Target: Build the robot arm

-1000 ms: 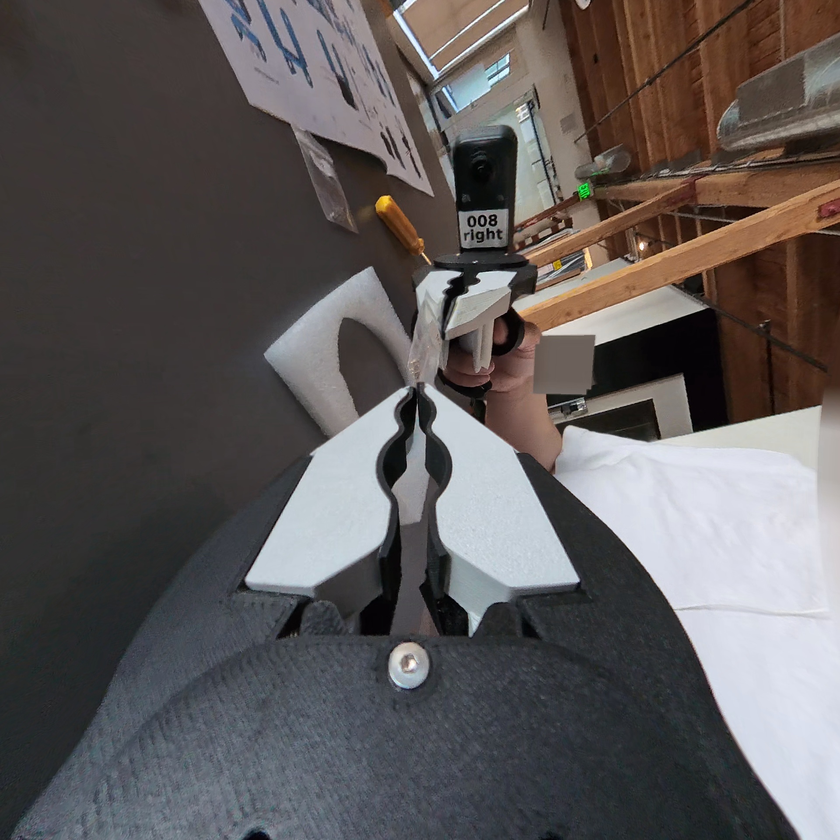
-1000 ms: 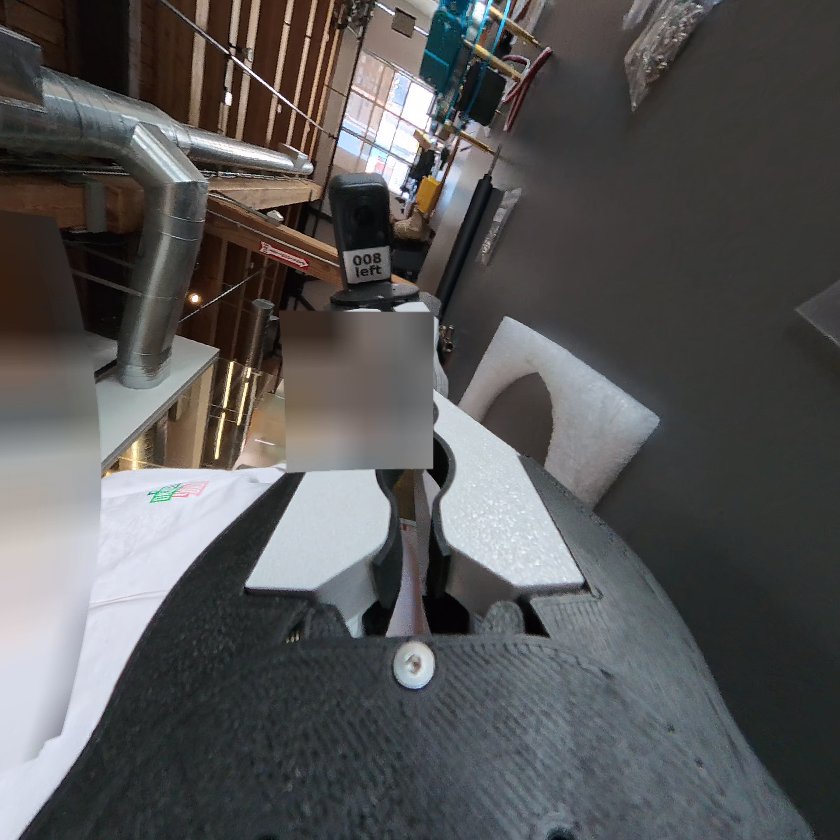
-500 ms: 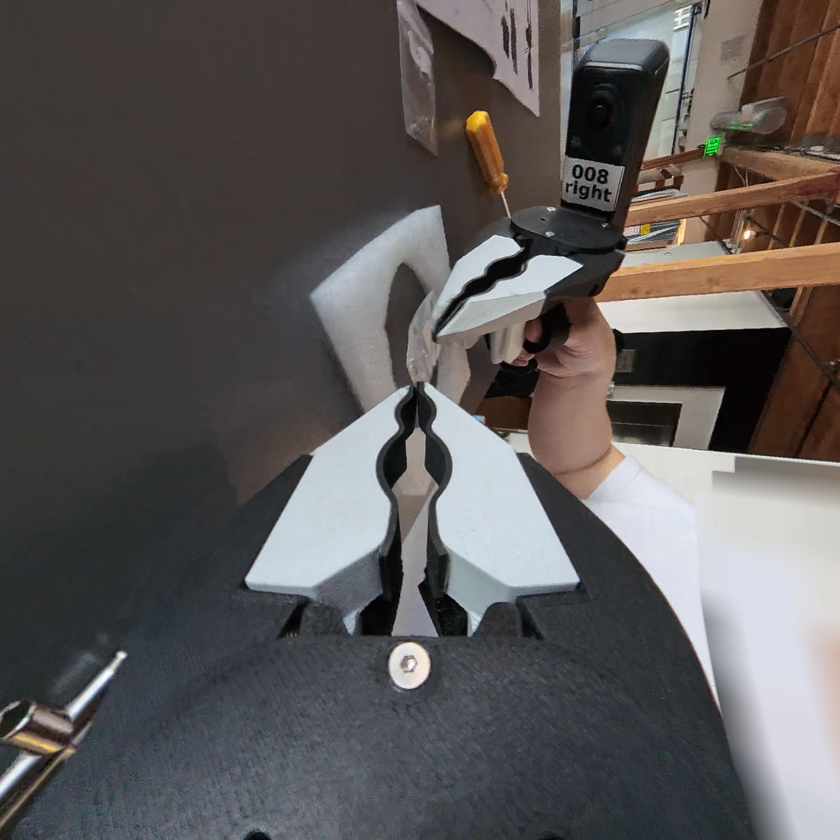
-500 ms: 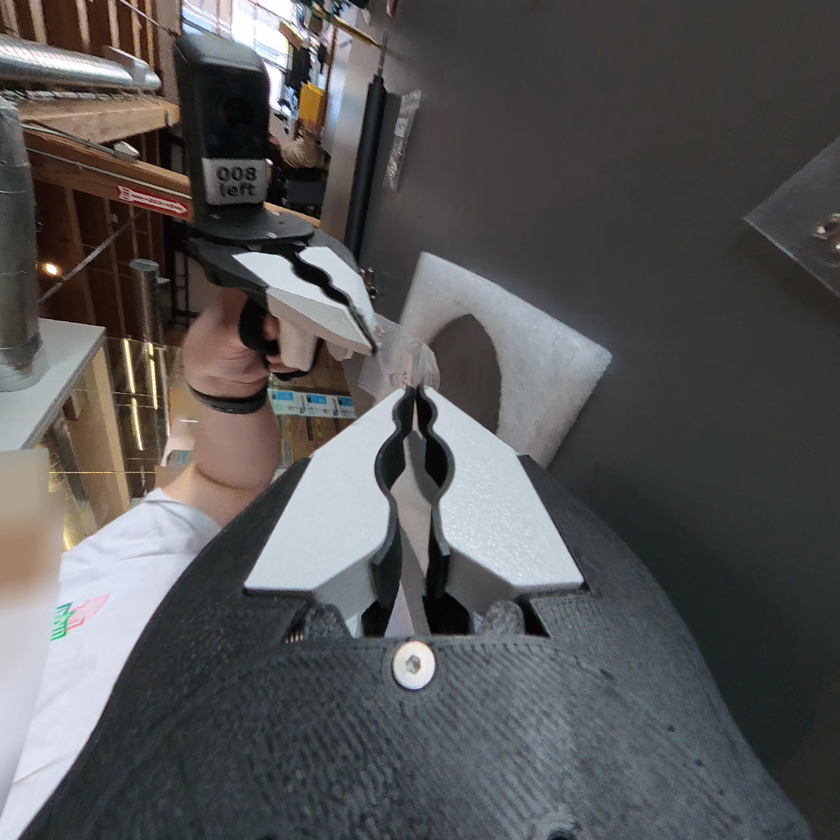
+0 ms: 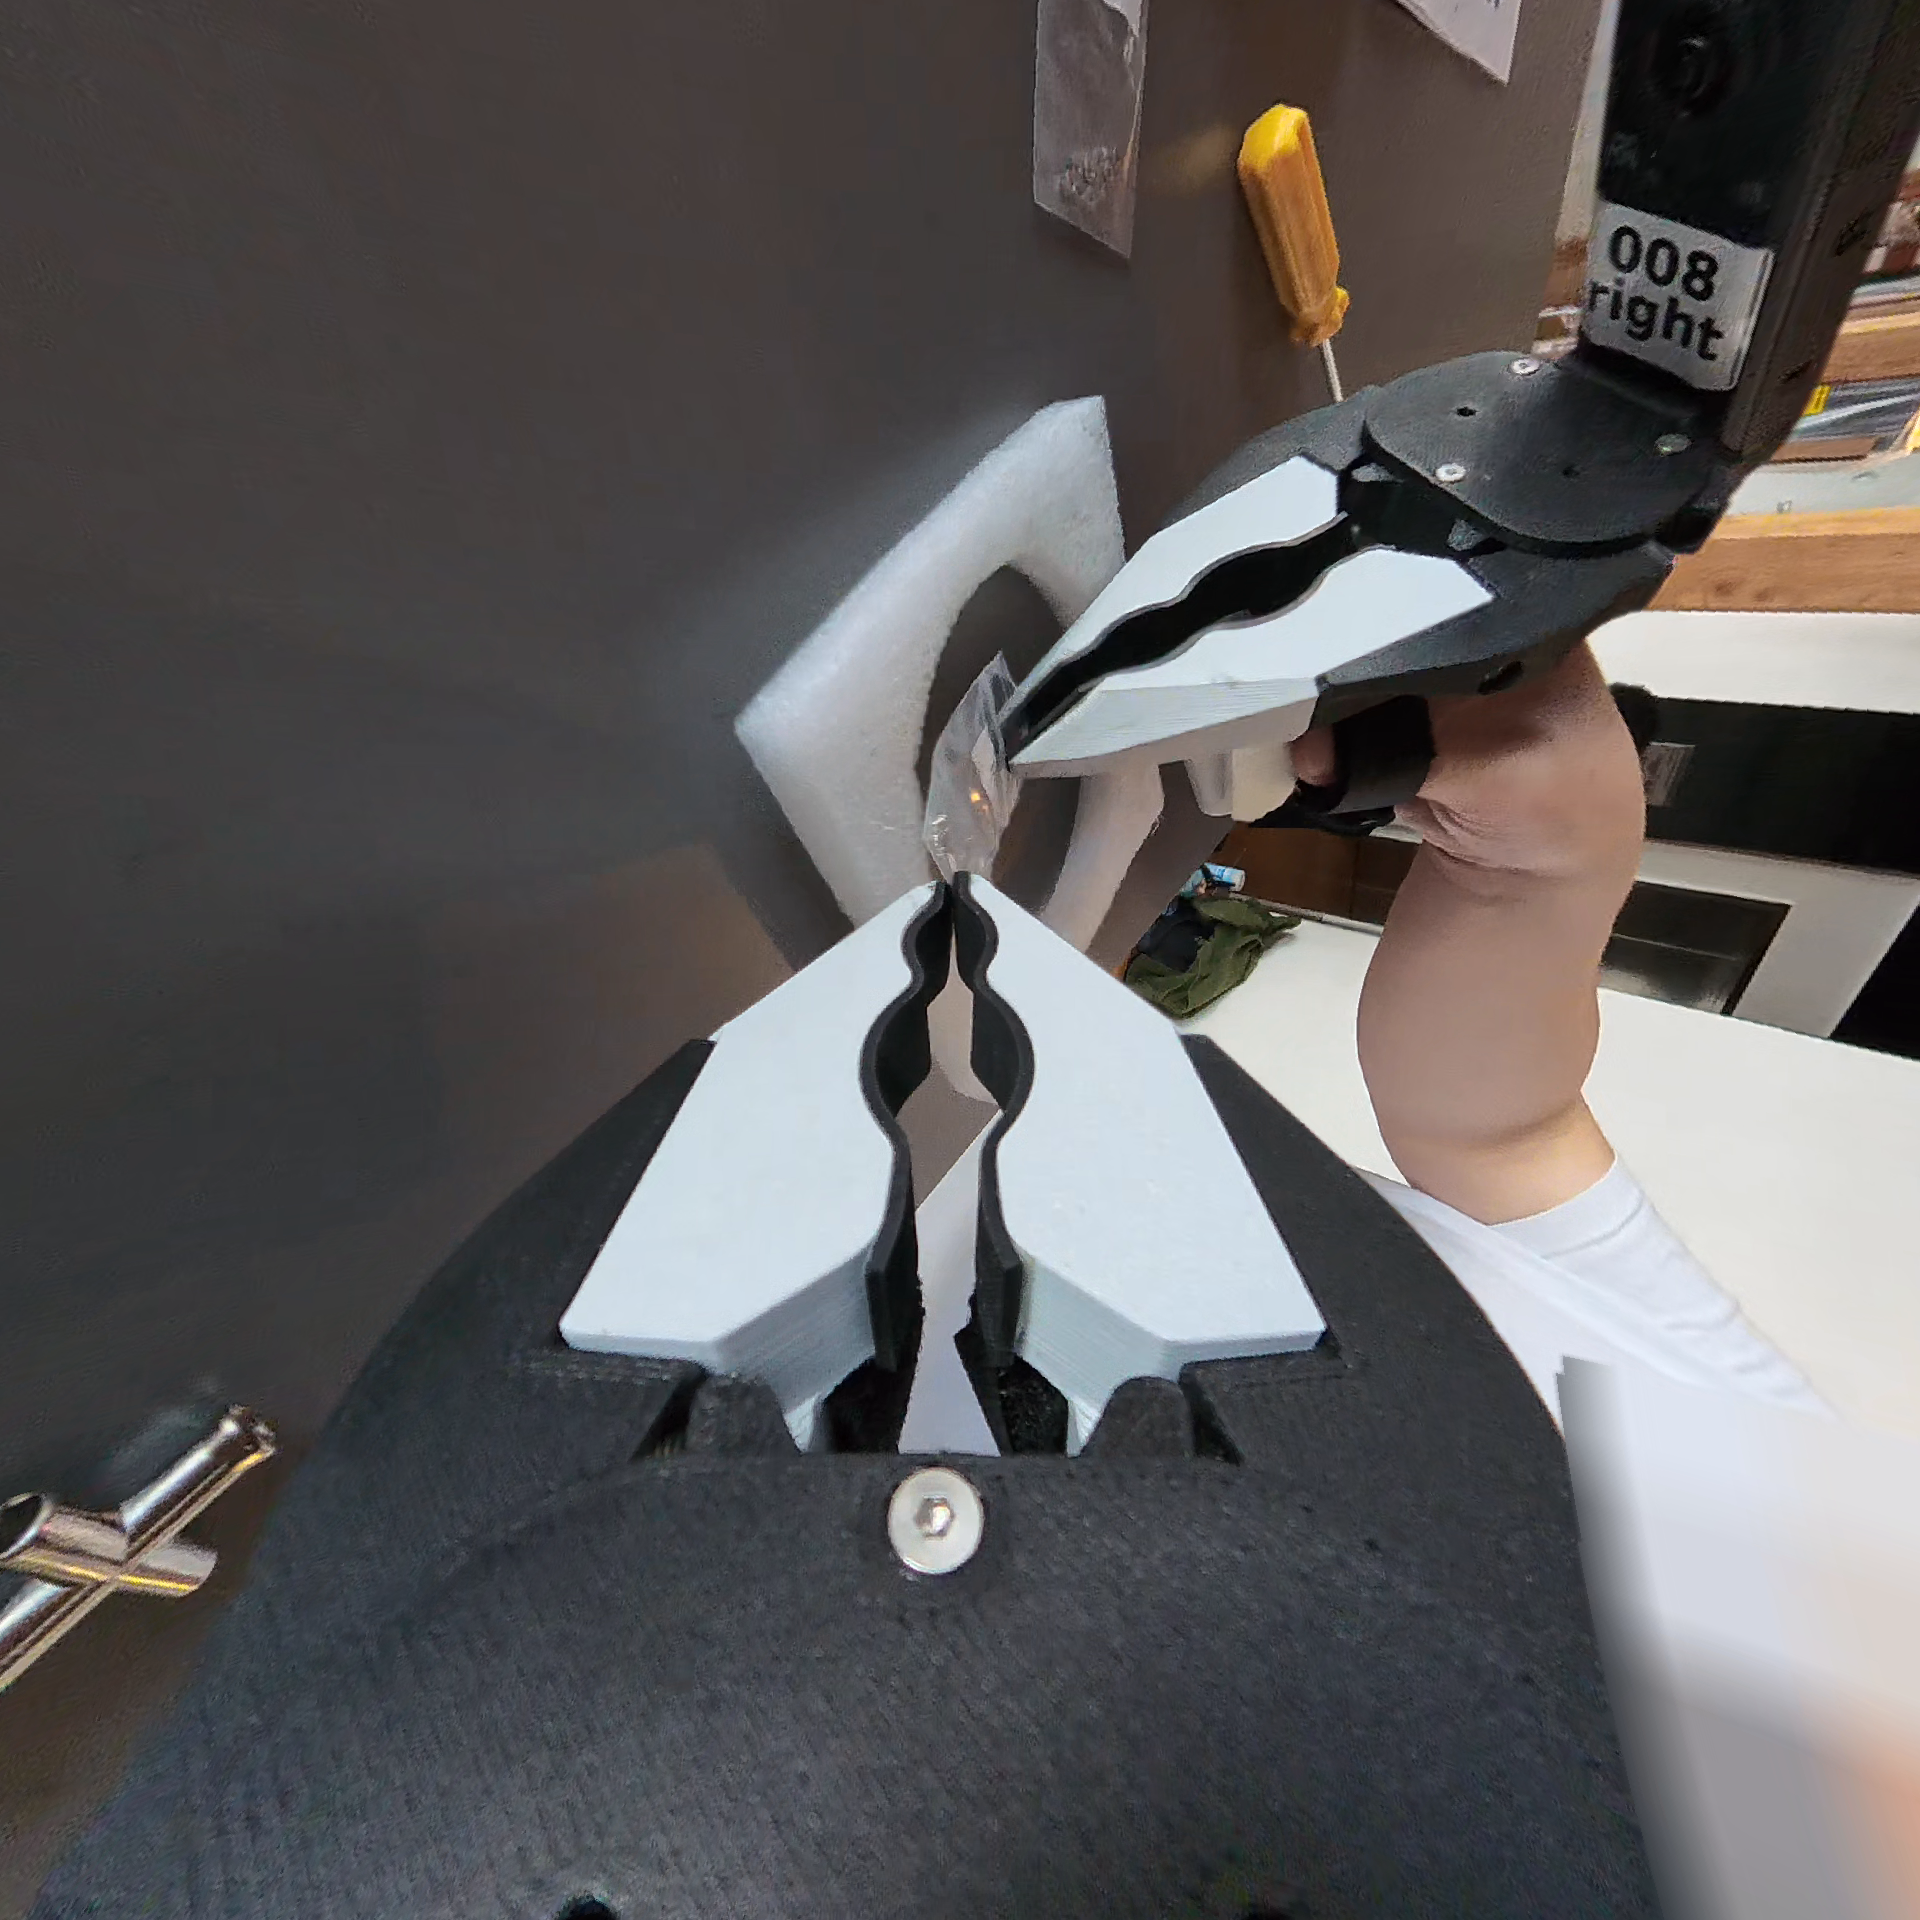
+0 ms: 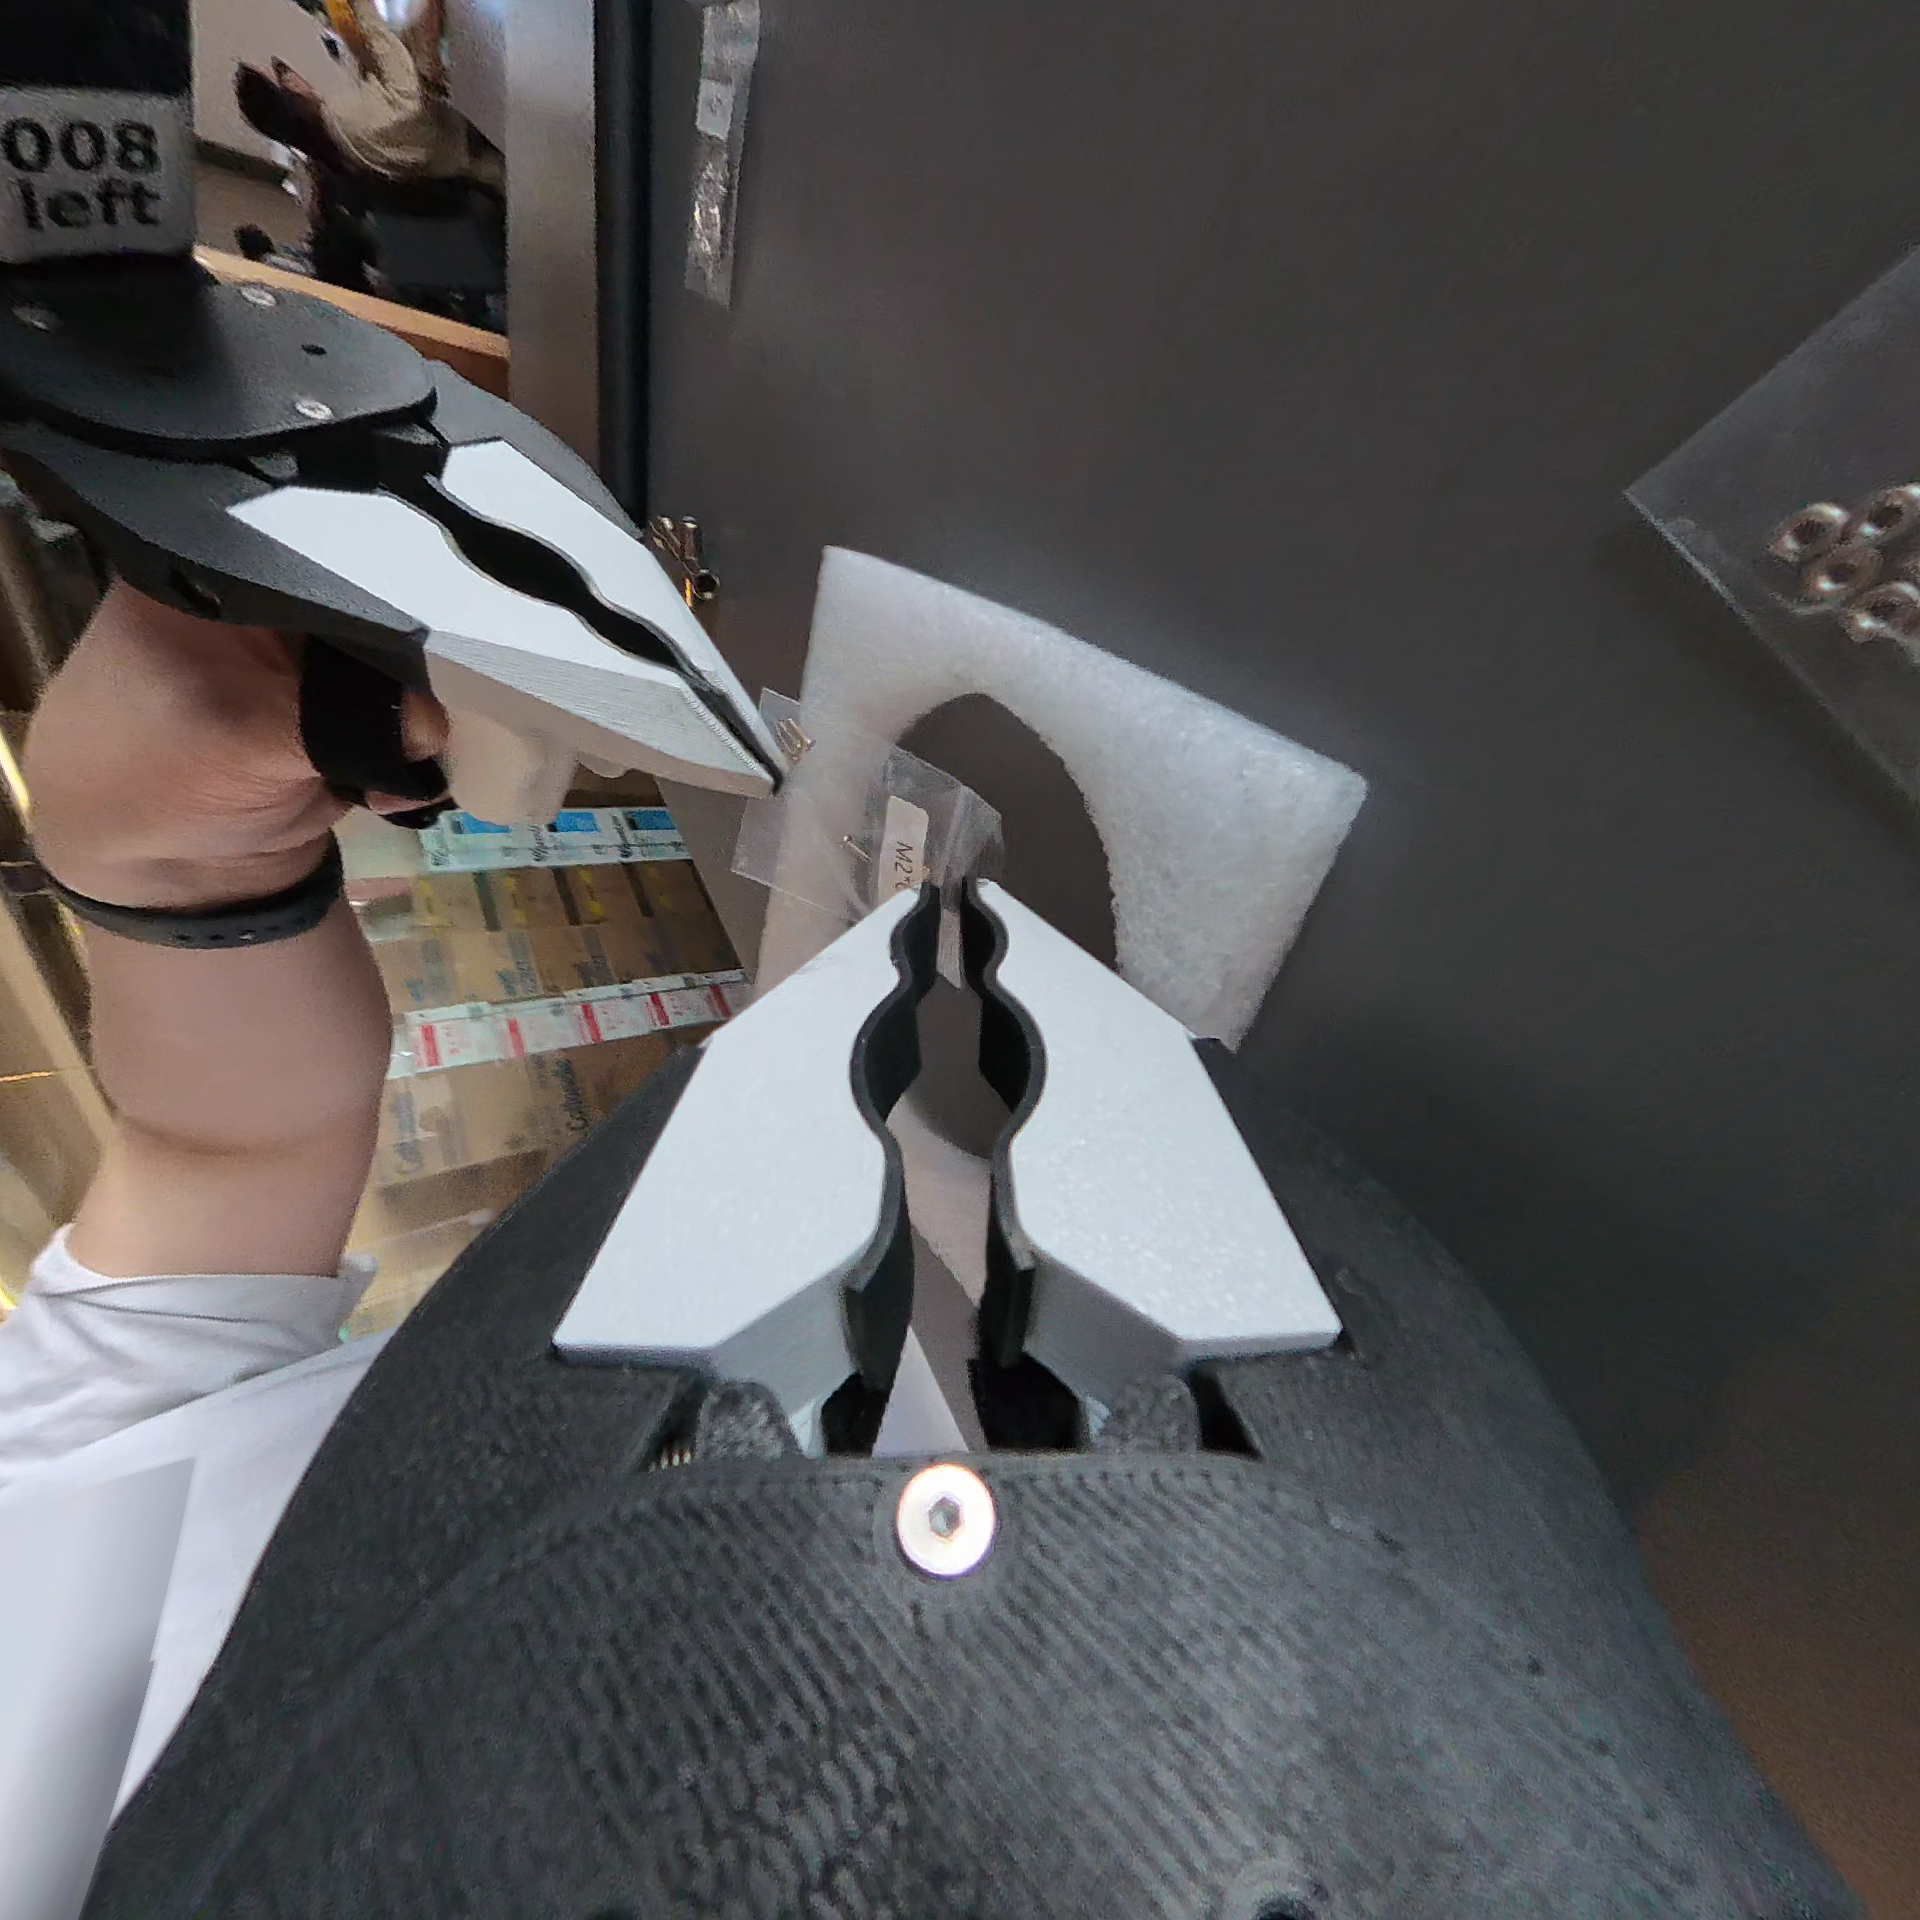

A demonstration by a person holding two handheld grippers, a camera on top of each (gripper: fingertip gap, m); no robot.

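A small clear plastic bag (image 6: 868,831) with a white label and tiny hardware inside hangs between both grippers above a dark grey table. My left gripper (image 5: 954,883) is shut on one edge of the small clear bag (image 5: 971,774). My right gripper (image 6: 951,885) is shut on the opposite edge. In the left wrist view the right gripper (image 5: 1006,740) comes in from the upper right, held by a hand. In the right wrist view the left gripper (image 6: 771,774) comes in from the upper left. A white foam piece (image 6: 1132,748) with an arched cut-out lies just beyond the bag.
A yellow-handled screwdriver (image 5: 1294,223) and a clear bag of parts (image 5: 1086,125) lie on the dark table (image 5: 416,520) past the foam (image 5: 935,634). A chrome cross-shaped tool (image 5: 114,1517) lies at lower left. A clear bag of metal nuts (image 6: 1829,561) lies at right. Left tips to right tips: about 5 cm.
Both grippers have swung around while staying shut on the bag; each now sees the other much closer and from the side, and the bag is stretched out between them.
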